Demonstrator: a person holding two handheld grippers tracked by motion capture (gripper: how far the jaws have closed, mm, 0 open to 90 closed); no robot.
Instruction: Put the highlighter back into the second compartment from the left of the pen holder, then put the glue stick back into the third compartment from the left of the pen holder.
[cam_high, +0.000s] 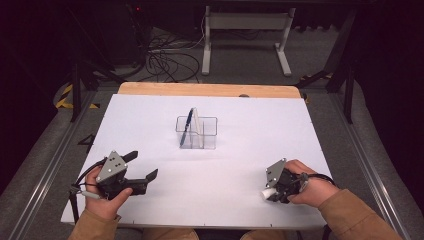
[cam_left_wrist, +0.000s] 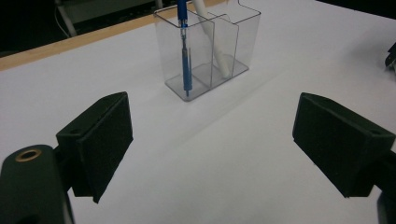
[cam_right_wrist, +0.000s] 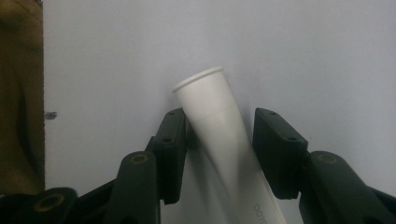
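Nearest the table's front edge, a person in tan sleeves holds a two-jaw gripper in each hand over a white table (cam_high: 225, 200). At the right, the right gripper (cam_high: 270, 192) is angled down over a white tube (cam_right_wrist: 224, 135) that lies on the sheet; seen from the right gripper view, the tube runs slantwise between the two black pads, its flared open end poking out beyond them. The left pad (cam_right_wrist: 173, 149) sits against the tube's side, while a sliver of space shows between the tube and the right pad, so the jaws stand around it without a full clamp. At the left, the left gripper (cam_high: 142, 167) rests low over bare sheet with its jaws spread wide and nothing between them, well apart from the other hand. Farther back, near the middle of the table, stands a clear organiser (cam_high: 196, 132) split into compartments: a blue pen (cam_left_wrist: 185, 56) leans upright in the left compartment, and a second white tube (cam_left_wrist: 212, 37) leans in the one beside it. Beyond the sheet, the wooden table edge (cam_high: 210, 89) shows
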